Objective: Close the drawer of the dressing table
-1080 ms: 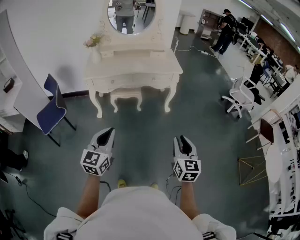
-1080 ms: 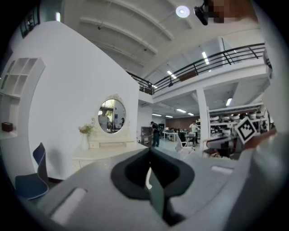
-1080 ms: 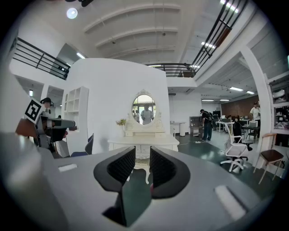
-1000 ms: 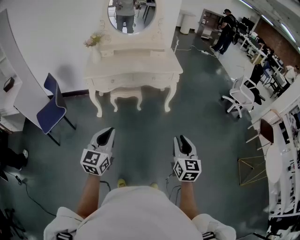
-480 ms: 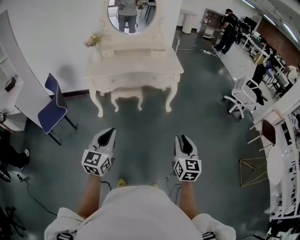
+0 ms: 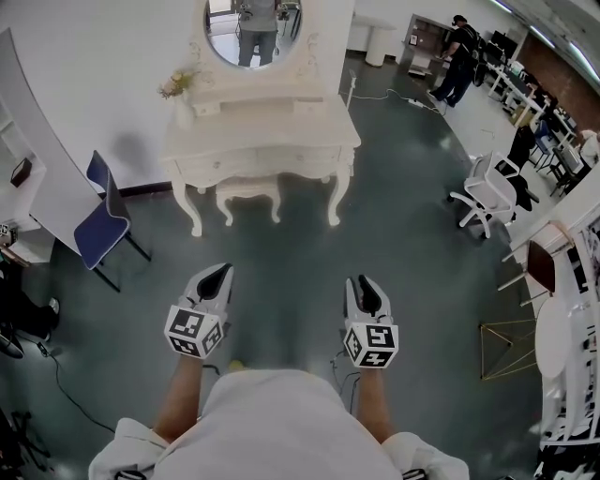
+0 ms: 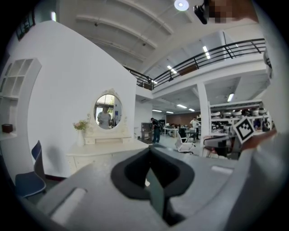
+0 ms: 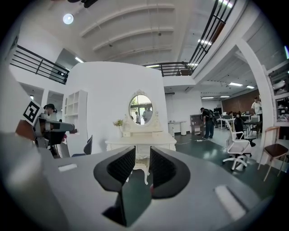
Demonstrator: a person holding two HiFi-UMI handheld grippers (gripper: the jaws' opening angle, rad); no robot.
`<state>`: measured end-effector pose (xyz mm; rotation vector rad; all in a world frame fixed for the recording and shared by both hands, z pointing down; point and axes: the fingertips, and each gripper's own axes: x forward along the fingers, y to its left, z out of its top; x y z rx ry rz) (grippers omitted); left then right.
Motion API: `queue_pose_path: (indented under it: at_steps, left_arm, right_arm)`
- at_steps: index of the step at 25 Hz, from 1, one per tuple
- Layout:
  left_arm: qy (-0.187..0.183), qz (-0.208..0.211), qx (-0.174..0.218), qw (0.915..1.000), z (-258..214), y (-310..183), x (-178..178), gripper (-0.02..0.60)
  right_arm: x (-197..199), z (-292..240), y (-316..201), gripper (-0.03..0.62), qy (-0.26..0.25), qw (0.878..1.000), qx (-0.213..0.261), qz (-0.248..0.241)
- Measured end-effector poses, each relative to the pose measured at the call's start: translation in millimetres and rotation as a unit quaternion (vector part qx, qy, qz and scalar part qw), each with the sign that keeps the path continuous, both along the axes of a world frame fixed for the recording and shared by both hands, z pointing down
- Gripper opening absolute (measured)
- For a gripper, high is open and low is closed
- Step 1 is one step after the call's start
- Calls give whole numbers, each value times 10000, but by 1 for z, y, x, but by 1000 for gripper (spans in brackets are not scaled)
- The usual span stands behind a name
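Observation:
The white dressing table (image 6: 281,127) stands against the far wall with an oval mirror (image 6: 253,28) above it; it also shows far off as the dressing table (image 7: 106,149) and as the dressing table (image 8: 141,142) in the two gripper views. Its drawer front (image 6: 253,161) is too small to tell whether it stands out. Both grippers hang in front of my body, well short of the table. My left gripper (image 6: 214,278) (image 7: 151,149) has its pads together and empty. My right gripper (image 6: 364,286) (image 8: 142,153) shows a narrow gap between its pads, with nothing in it.
A white stool (image 6: 247,190) is tucked under the table and a vase of flowers (image 6: 180,94) stands on its left end. A blue chair (image 6: 98,225) is at the left, a white office chair (image 6: 492,192) at the right. A person (image 6: 459,47) stands far back.
The head view has shifted a little, so the dressing table sits slightly further left in frame. Both grippers stay in front of my body with their jaws as before.

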<state>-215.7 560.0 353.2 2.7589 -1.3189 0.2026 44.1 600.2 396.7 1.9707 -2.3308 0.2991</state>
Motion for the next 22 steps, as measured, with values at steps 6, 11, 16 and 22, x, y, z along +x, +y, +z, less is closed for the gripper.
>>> queue_pose_path:
  at_steps: [6, 11, 16, 22]
  left_arm:
    - [-200, 0, -6, 9998, 9, -1, 41, 0]
    - [-183, -5, -73, 9998, 19, -25, 55, 0]
    - [-138, -21, -129, 9998, 29, -72, 57, 0]
    - [86, 33, -168, 9998, 31, -155, 52, 0]
  right_arm:
    - [39, 18, -8, 100, -54, 9999, -83, 24]
    - [48, 30, -33, 100, -35, 9999, -127, -59]
    - [55, 32, -77, 100, -5, 9999, -148, -33]
    - [58, 34, -150, 100, 173, 9993, -272, 176]
